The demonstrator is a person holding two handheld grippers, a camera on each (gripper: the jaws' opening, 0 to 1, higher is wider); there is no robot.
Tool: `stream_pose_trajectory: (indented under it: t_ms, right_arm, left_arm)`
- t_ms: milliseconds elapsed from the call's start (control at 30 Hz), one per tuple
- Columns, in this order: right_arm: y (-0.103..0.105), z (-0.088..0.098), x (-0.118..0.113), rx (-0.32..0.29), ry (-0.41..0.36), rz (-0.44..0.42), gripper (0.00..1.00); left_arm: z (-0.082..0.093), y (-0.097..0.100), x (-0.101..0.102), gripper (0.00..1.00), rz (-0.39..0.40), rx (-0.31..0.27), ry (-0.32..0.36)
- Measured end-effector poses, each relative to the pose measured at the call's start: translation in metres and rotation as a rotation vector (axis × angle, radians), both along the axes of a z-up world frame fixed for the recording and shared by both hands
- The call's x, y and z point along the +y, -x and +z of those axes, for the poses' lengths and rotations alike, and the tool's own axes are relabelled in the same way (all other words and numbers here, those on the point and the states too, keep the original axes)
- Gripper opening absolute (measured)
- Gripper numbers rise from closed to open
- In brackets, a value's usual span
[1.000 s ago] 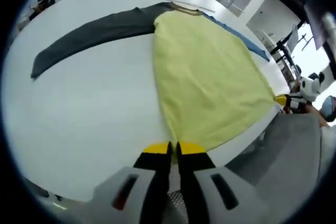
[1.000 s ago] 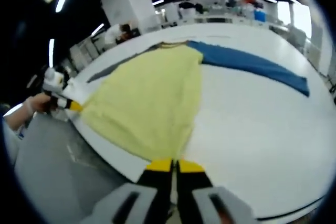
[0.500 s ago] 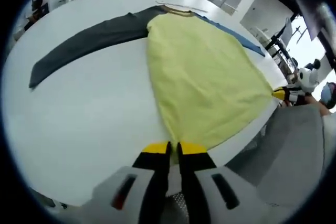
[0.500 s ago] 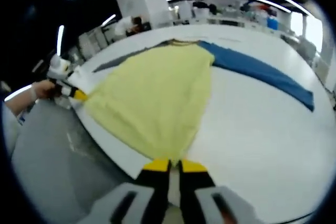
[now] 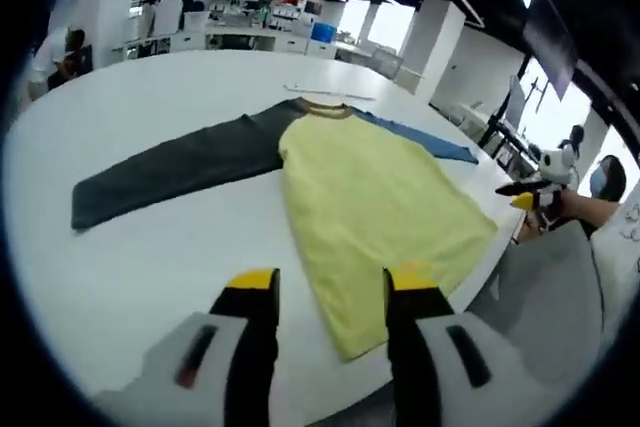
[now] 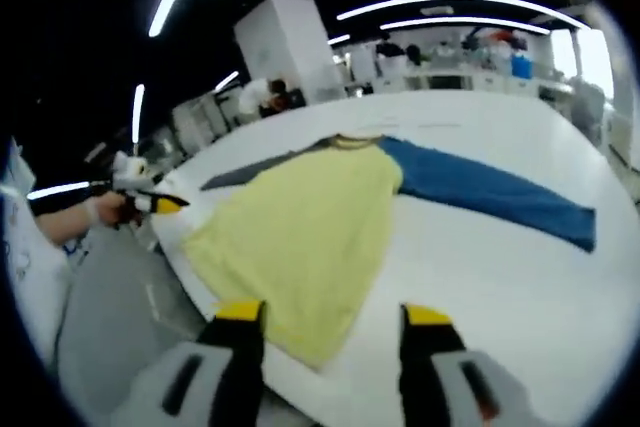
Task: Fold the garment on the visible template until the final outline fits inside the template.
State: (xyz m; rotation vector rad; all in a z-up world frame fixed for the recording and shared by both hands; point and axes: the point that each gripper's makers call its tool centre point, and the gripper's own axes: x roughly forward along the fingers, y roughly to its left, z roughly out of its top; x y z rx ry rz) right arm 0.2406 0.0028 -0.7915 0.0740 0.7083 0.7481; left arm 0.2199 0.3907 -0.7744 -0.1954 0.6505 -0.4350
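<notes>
White and wide, the table (image 5: 150, 247) ran back toward shelving and bright windows in the left gripper view. On it lay the garment (image 5: 370, 207), a yellow-bodied shirt spread flat with its collar away from the camera and its hem at the near table edge. Its dark grey sleeve (image 5: 170, 172) stretched out to the view's left, and its blue sleeve (image 5: 420, 139) reached right behind the body. The left gripper (image 5: 330, 292) hung over the hem with its yellow-tipped fingers (image 5: 250, 282) spread wide, holding nothing; the right-hand finger overlapped the hem in the view, and contact could not be told. The right gripper (image 5: 528, 197) showed at the far right in a person's hand, off the table edge.

From the right gripper view, the same table (image 6: 500, 267) carried the garment (image 6: 300, 237) with the blue sleeve (image 6: 490, 192) lying out to the right and the grey sleeve (image 6: 260, 167) partly hidden behind the body. The right gripper (image 6: 335, 322) had its fingers (image 6: 425, 319) apart and empty above the hem corner. The left gripper (image 6: 150, 202) appeared at the left in a hand, beside the table edge.
</notes>
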Motion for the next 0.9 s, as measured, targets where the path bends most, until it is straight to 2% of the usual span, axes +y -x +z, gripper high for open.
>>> stream_pose_trajectory:
  t_ms: [67,133,233,300,367,467,633,900]
  right_arm:
    - [-0.004,0.005,0.002,-0.017,-0.008,0.010,0.64]
    - [-0.009,0.005,0.000,-0.023,-0.005,0.012,0.71]
    - [-0.016,0.002,-0.005,-0.027,0.015,-0.004,0.90]
    - [-0.021,-0.001,-0.010,-0.023,0.030,-0.006,0.98]
    - [-0.025,-0.003,-0.015,-0.014,0.034,-0.009,1.00]
    - [-0.033,0.000,-0.022,-0.035,0.052,-0.024,1.00]
    - [-0.048,0.003,-0.039,-0.028,0.008,-0.084,1.00]
    - [-0.069,0.008,-0.065,-0.046,-0.001,-0.143,1.00]
  left_arm:
    - [0.010,-0.005,0.002,0.45,0.026,-0.037,0.074]
    - [0.017,-0.008,0.003,0.49,0.053,-0.051,0.111]
    - [0.037,-0.017,0.000,0.63,0.079,-0.121,0.196]
    - [0.049,-0.021,-0.001,0.78,0.096,-0.153,0.255]
    - [0.055,-0.025,0.000,0.96,0.098,-0.196,0.242]
    - [0.060,-0.024,-0.003,0.98,0.077,-0.224,0.242]
    - [0.060,-0.024,-0.008,0.99,0.062,-0.211,0.211]
    - [0.065,-0.025,-0.009,0.99,0.046,-0.216,0.178]
